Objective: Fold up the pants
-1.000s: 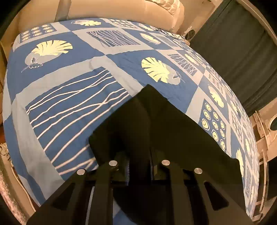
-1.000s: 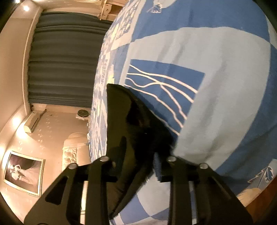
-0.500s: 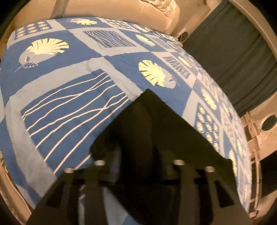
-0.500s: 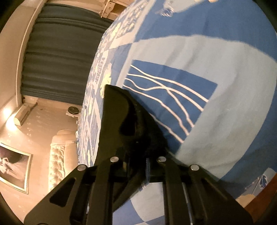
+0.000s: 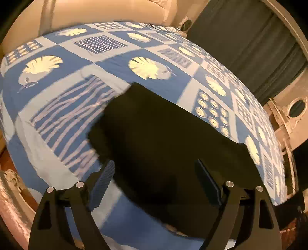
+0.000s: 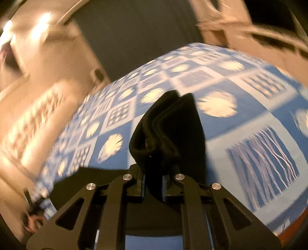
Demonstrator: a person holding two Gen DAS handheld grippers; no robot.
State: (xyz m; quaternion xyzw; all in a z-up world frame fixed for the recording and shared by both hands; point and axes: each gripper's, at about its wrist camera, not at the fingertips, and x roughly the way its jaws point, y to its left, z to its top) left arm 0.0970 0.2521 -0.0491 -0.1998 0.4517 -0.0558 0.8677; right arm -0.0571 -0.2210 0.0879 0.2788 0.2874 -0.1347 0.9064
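The black pants [image 5: 163,134] are seen spread flat on a bed covered by a blue patchwork bedspread [image 5: 57,107] printed with cream leaves, wavy white lines and rings. In the left wrist view the left gripper [image 5: 154,182] is held above the near edge of the garment with its jaws standing wide apart; they have just been opening, and although dark cloth lies beneath the gap, neither ribbed pad [image 5: 103,180] is pressed against it. In the right wrist view the right gripper [image 6: 153,184] is clamped on the pants [image 6: 165,132]: a bunched, folded thickness of the black fabric is pinched between the nearly closed jaws (which have just been closing) and is raised off the bedspread [image 6: 240,134], the layered edge of the fold rising in front of the camera. That view is heavily blurred around its edges. A dark curtain [image 5: 250,48] is visible beyond the far side of the bed, and a padded cream headboard [image 5: 107,11] is seen at the top of the left wrist view.
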